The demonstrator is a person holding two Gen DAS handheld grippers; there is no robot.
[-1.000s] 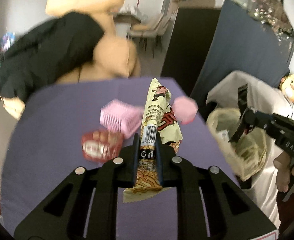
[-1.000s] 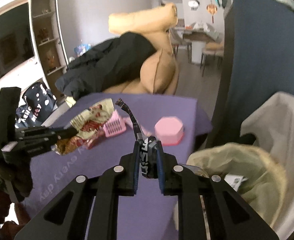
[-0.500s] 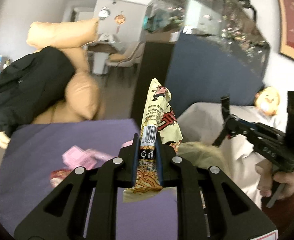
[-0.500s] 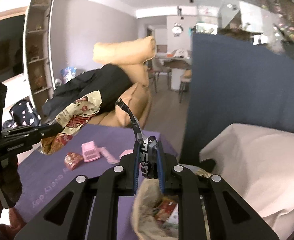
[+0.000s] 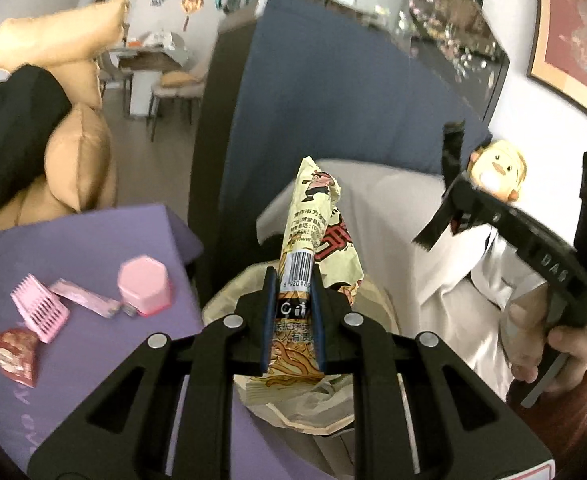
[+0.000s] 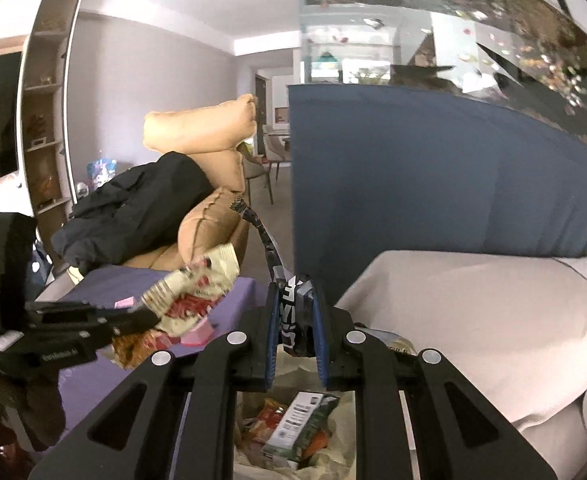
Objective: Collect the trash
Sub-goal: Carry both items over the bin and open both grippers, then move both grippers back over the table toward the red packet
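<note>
My left gripper (image 5: pixel 293 320) is shut on a long cream snack wrapper (image 5: pixel 313 232) with a barcode, which stands upright over the lined trash bin (image 5: pixel 229 300) beside the purple table (image 5: pixel 73 380). My right gripper (image 6: pixel 296 320) is shut on a dark crumpled wrapper (image 6: pixel 291 312) whose twisted tail sticks up. It hangs above the open bin (image 6: pixel 333 440), where several discarded packets (image 6: pixel 297 424) lie. The right wrist view also catches the left gripper (image 6: pixel 133 318) with its cream wrapper (image 6: pixel 197 292) at the left. The right gripper (image 5: pixel 425 236) shows in a hand at the right of the left wrist view.
On the purple table lie a pink comb-like piece (image 5: pixel 39 312), a pink hexagonal box (image 5: pixel 145 288), a pink sachet (image 5: pixel 85 300) and a red wrapper (image 5: pixel 15 356). A white-covered seat (image 6: pixel 473 320) and a blue panel (image 6: pixel 433 172) stand behind the bin, with tan cushions (image 5: pixel 77 168) to the left.
Both grippers swung from over the purple table to the bin at its right edge and rose a little, each keeping its wrapper. The bin's contents now show below the right gripper.
</note>
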